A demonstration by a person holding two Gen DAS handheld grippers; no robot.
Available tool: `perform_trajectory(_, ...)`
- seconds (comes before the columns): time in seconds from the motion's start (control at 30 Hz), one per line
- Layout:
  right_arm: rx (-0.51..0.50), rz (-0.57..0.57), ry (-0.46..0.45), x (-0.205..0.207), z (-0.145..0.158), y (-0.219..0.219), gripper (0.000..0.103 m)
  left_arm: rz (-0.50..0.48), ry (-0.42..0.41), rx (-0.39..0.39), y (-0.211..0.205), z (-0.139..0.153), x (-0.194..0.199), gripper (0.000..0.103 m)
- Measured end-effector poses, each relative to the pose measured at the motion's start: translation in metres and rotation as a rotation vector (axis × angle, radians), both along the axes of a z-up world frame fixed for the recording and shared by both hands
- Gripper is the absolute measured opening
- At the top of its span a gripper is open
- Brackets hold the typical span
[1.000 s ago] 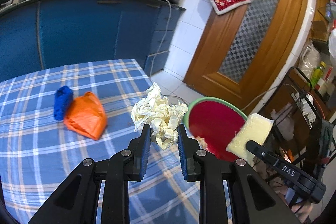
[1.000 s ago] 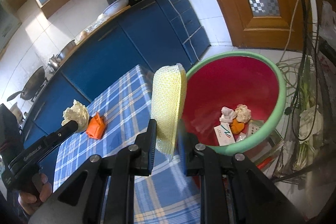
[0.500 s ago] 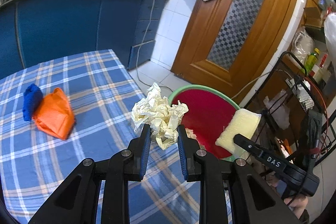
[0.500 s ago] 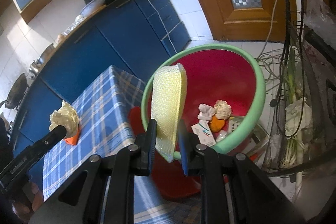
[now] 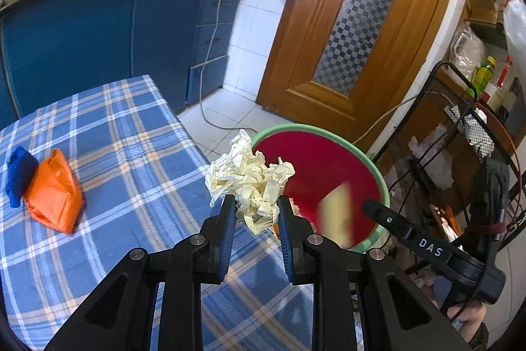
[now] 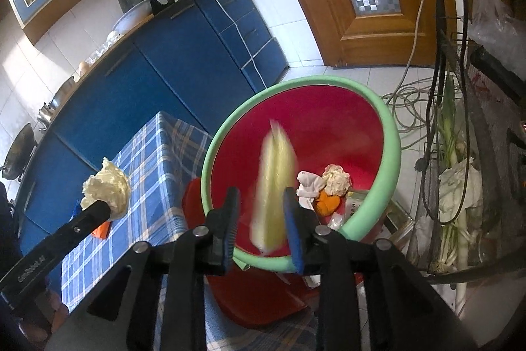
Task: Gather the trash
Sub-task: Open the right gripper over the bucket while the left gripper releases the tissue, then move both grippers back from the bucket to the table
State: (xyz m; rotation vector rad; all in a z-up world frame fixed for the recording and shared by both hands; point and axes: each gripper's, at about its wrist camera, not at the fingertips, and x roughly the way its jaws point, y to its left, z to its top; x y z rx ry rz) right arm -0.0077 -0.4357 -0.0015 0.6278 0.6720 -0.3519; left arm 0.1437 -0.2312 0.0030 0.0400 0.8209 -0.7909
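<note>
On the left of the blue plaid tablecloth (image 5: 138,160) lie two uncollected items, touching each other: a blue cloth bundle (image 5: 18,176) and, just to its right, an orange pouch (image 5: 54,191). Judged from their position, both remain to be collected.

At centre, the left gripper (image 5: 256,208) is clamped on a crumpled wad of cream paper (image 5: 248,178). The wad is held above the table edge nearest the bin, just beside the bin rim but not yet over the opening. Judged next step for this arm: carry the wad over the opening, then release.

To the right stands the bin (image 6: 389,134), a red tub with a green rim, just beside the table corner. In the right wrist view, the right gripper (image 6: 261,213) has its jaws apart, directly over the bin's near rim. A yellow sponge (image 6: 274,189) appears between the jaws as a motion-blurred streak; it appears free of the pads and falling, though contact cannot be fully excluded because of the blur. In the left wrist view the sponge shows as a blurred yellow shape against the red interior.

The bin bottom already holds a white crumpled piece (image 6: 309,188), a cream paper ball (image 6: 335,180), an orange item (image 6: 327,203) and some packaging.

Status: several items binned; one dropping; one in hand; two left on the table.
</note>
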Motion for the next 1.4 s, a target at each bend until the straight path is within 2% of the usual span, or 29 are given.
perform_trajectory(0.1,-0.003,-0.001,-0.008,-0.001,0.001,-0.002,0.036,-0.009,0.004,0.011,-0.006,-0.003,0.001,0.025)
perform_trajectory(0.2,-0.005,-0.006,-0.022,-0.004,0.004,-0.004,0.042,-0.018,0.007,0.022,-0.013,-0.007,0.002,0.025)
perform_trajectory(0.67,-0.017,-0.024,-0.053,-0.017,0.015,-0.007,0.044,-0.093,0.001,0.092,-0.059,-0.022,0.013,0.026)
perform_trajectory(0.8,-0.012,-0.036,-0.051,-0.020,0.014,-0.010,0.044,-0.100,-0.007,0.091,-0.066,-0.023,0.015,0.030)
perform_trajectory(0.87,-0.008,-0.039,-0.051,-0.021,0.014,-0.011,0.044,-0.106,-0.008,0.098,-0.070,-0.024,0.016,0.035)
perform_trajectory(0.93,-0.008,-0.041,-0.050,-0.022,0.014,-0.012,0.045,-0.100,-0.011,0.105,-0.071,-0.024,0.017,0.043)
perform_trajectory(1.0,-0.006,-0.042,-0.051,-0.023,0.014,-0.013,0.045,-0.091,-0.010,0.100,-0.070,-0.023,0.018,0.046)
perform_trajectory(1.4,0.001,-0.025,-0.050,-0.024,0.016,-0.008,0.047,-0.046,-0.007,0.071,-0.047,-0.014,0.018,0.046)
